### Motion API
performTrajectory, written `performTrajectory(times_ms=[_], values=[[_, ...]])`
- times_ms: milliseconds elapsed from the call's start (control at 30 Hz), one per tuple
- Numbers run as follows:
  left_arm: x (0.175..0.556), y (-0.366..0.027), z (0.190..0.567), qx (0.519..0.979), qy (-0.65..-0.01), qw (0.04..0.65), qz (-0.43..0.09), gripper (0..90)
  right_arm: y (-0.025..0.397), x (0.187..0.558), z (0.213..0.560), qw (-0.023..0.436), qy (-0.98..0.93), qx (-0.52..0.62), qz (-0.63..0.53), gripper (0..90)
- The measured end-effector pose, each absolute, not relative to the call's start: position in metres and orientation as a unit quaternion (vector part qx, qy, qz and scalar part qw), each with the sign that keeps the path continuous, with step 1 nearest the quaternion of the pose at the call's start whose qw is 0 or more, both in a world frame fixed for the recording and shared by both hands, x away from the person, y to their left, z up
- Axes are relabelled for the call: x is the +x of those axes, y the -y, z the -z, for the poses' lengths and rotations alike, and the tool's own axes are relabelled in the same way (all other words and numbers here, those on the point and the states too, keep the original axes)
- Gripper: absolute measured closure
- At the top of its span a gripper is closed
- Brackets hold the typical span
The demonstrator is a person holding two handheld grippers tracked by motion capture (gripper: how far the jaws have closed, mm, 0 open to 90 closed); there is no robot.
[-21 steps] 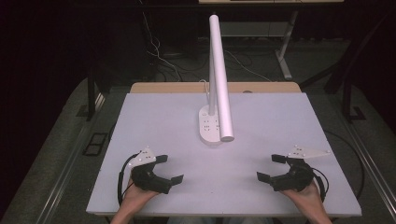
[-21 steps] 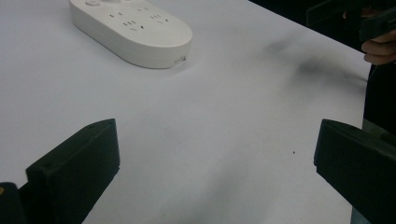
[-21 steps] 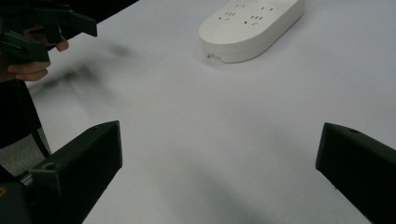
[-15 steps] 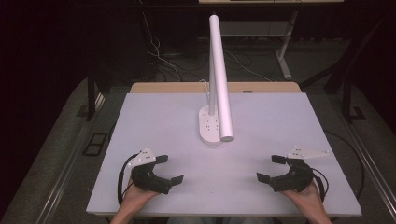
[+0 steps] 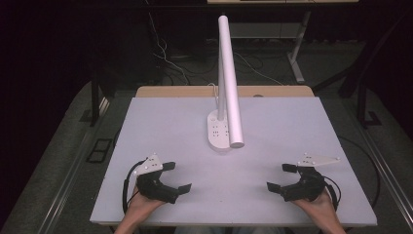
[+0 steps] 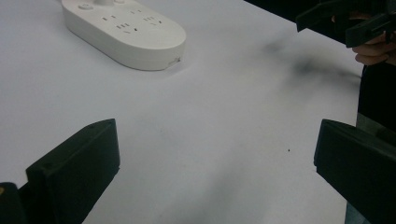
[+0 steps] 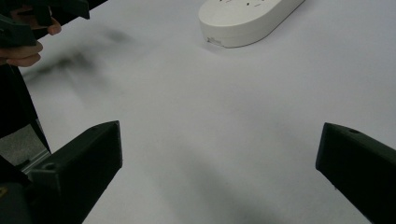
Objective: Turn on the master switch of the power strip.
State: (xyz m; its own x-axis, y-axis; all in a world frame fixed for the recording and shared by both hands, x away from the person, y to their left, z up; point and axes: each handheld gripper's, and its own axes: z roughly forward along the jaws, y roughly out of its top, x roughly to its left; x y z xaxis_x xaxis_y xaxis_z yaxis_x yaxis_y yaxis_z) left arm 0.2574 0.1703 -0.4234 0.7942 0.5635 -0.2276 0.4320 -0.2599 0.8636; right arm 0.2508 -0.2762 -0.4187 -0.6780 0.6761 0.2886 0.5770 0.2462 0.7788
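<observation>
Your left gripper [image 5: 176,177] and right gripper [image 5: 279,177] rest low on the near edge of the worktop [image 5: 160,122], one toward each corner, well apart from each other and from the lamp [image 5: 230,83]. Both point inward and forward, toward the middle, which reads as a ready stance before a reach. On each, the fingers [image 6: 74,168] stand wide apart with nothing between them; in the gripper views there is bare white surface between the black pads.

The lamp stands at the centre of the worktop, toward the far side. Its oval base [image 5: 218,131] lies flat and carries rows of socket holes on top; the white tube rises from it and leans forward, its lower end overhanging the base's right side. A cable [image 5: 213,89] leaves the back of the base toward the far edge.

Judging from this, the lamp is what you will go for, and both grippers have an open path to it
</observation>
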Motion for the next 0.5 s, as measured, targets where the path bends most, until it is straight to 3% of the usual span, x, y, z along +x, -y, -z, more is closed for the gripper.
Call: performTrajectory(times_ms=[500], values=[[0.2639,-0.1696,0.4215,0.804,-0.315,0.503,-0.045,0.0,0.2776,0.2488,0.4191,0.046,-0.791,0.394,-0.465,0.0]])
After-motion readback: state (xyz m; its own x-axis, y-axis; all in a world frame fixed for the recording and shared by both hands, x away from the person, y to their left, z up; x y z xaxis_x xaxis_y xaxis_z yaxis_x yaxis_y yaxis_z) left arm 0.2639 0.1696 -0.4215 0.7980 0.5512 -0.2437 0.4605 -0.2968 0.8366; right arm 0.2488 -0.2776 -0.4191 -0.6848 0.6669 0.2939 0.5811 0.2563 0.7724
